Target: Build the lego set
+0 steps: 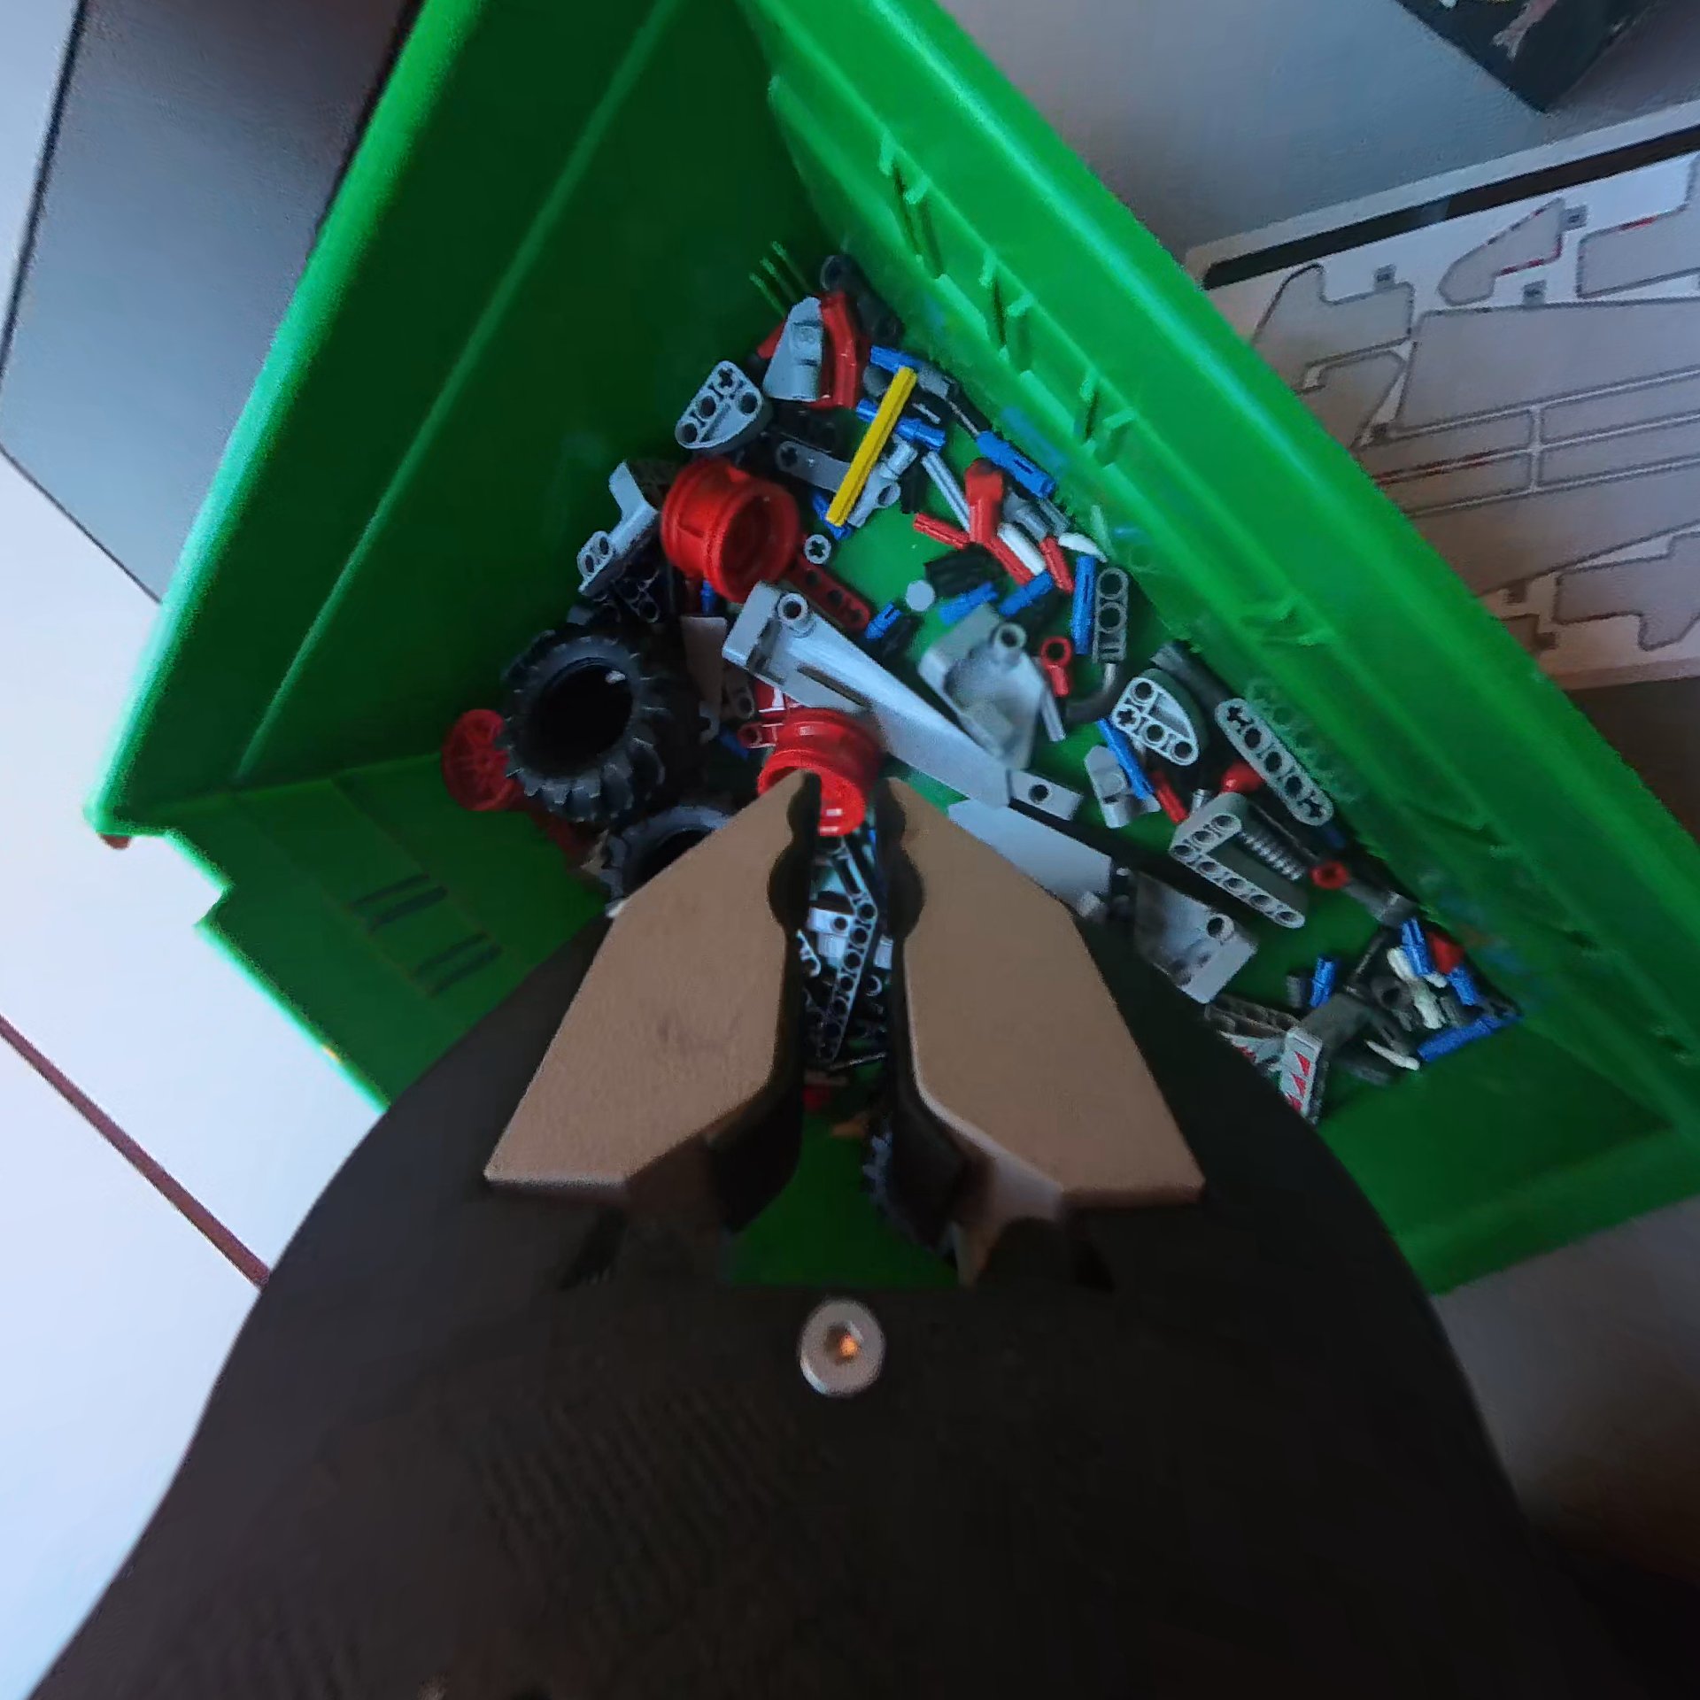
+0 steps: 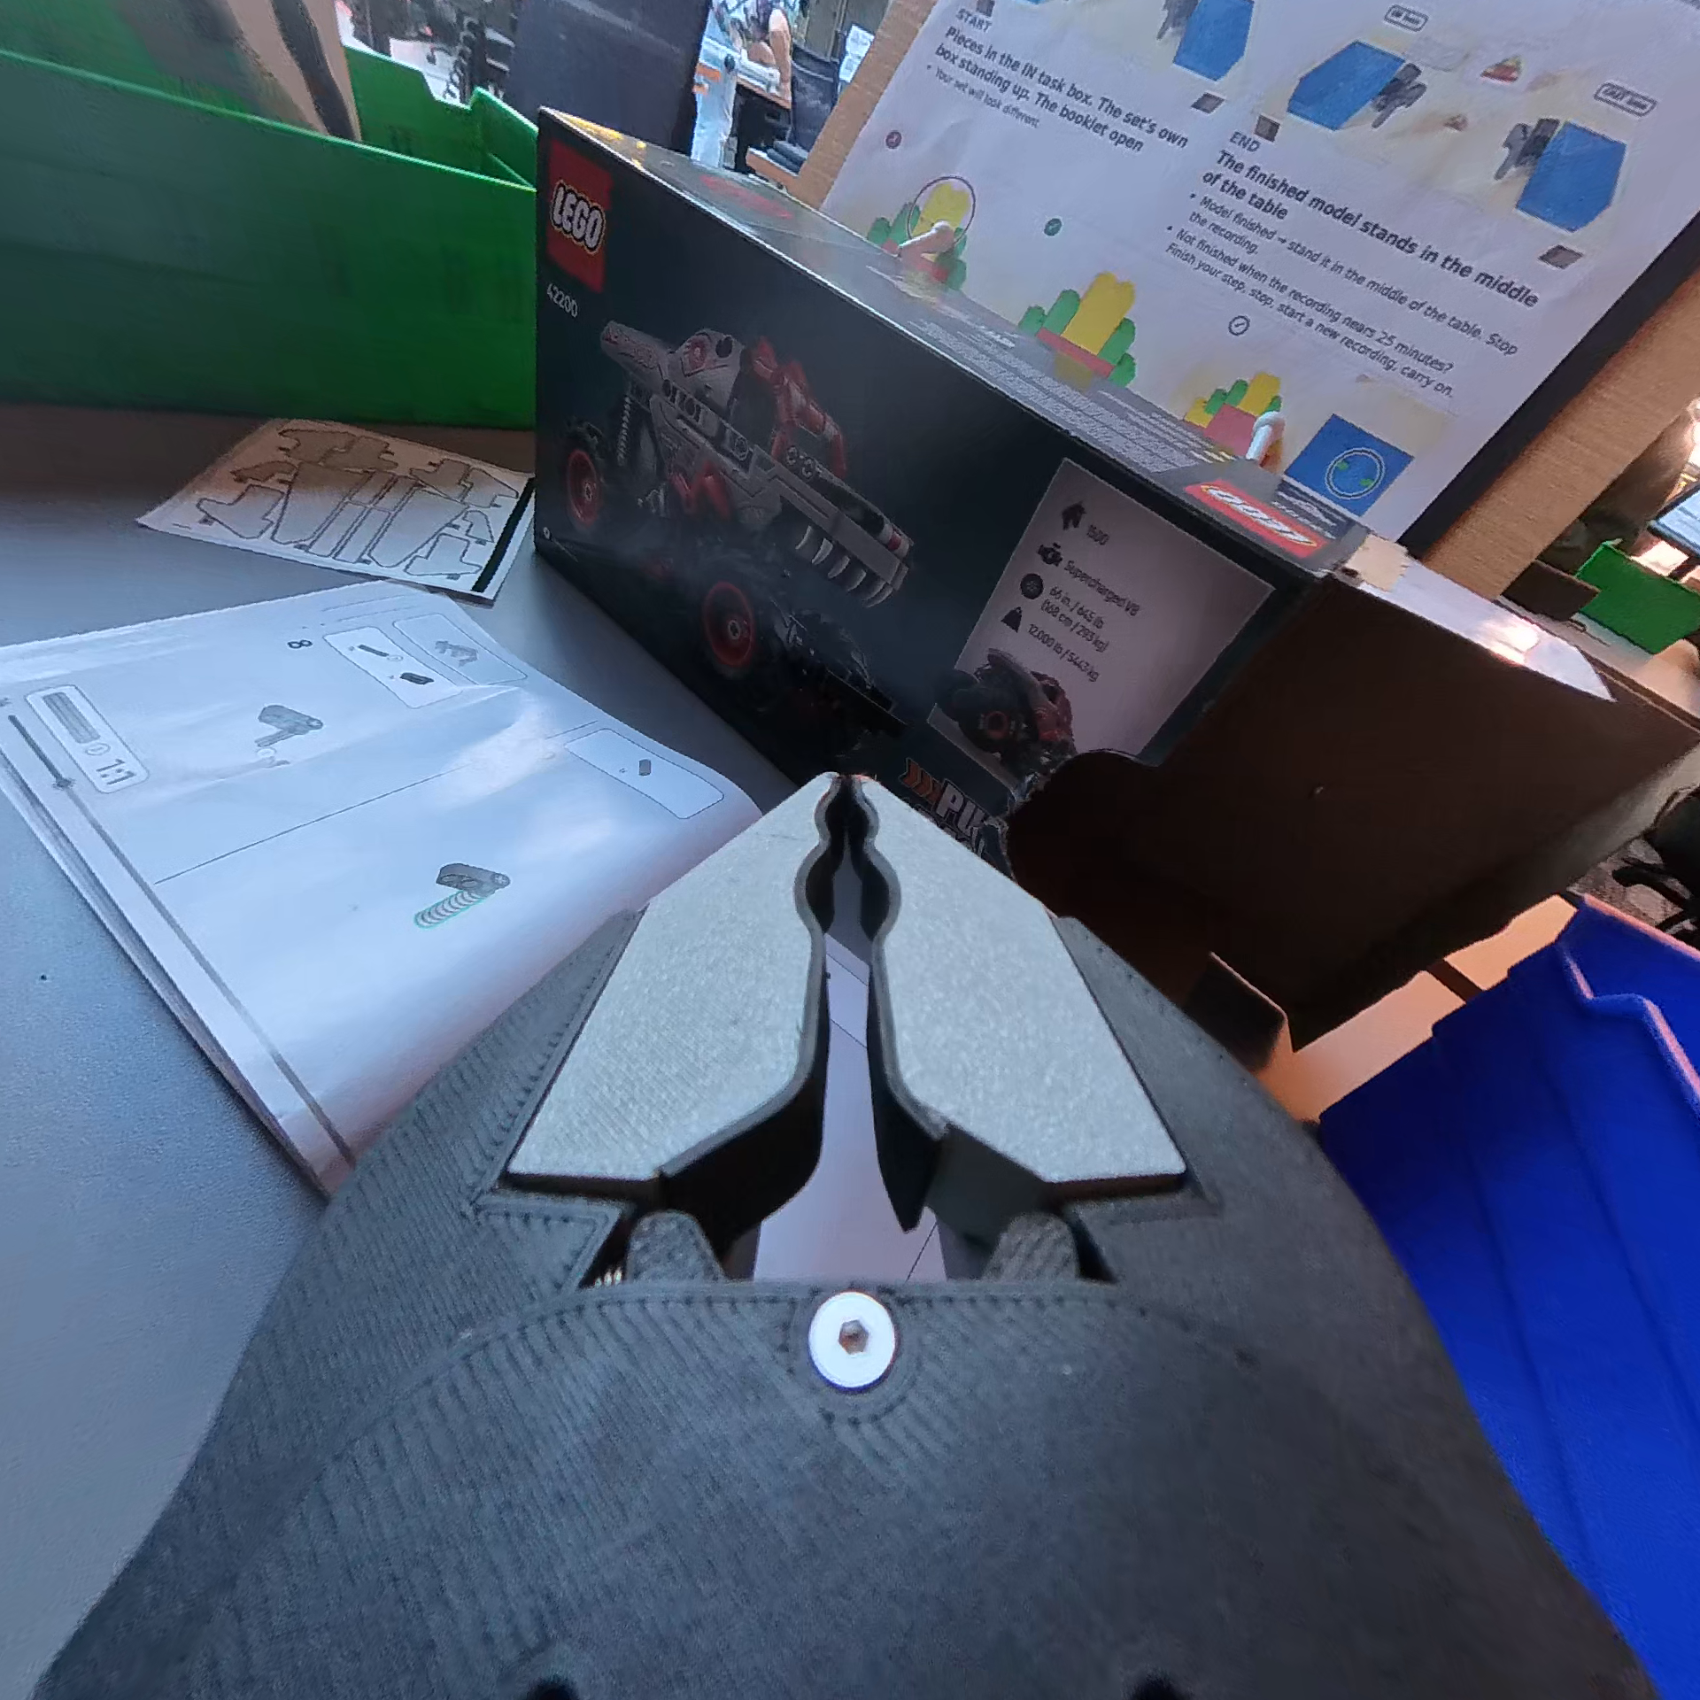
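A green bin (image 1: 515, 386) holds several loose Lego Technic parts: grey beams (image 1: 883, 708), black tyres (image 1: 589, 717), red wheel hubs (image 1: 727, 524), and blue and red pins. My left gripper (image 1: 844, 786) reaches into the bin. Its tan fingertips (image 1: 782, 809) close on the rim of a small red wheel hub (image 1: 819, 759) at the pile's middle. My right gripper (image 2: 846, 782) is shut and empty. It hovers over the grey table in front of the black Lego box (image 2: 828, 442), beside the open instruction booklet (image 2: 322, 782).
A sticker sheet (image 2: 359, 506) lies by the green bin (image 2: 230, 276); it also shows in the left wrist view (image 1: 1490, 414). A blue bin (image 2: 1564, 1196) stands at the right. A printed instruction board (image 2: 1288, 184) leans behind the box.
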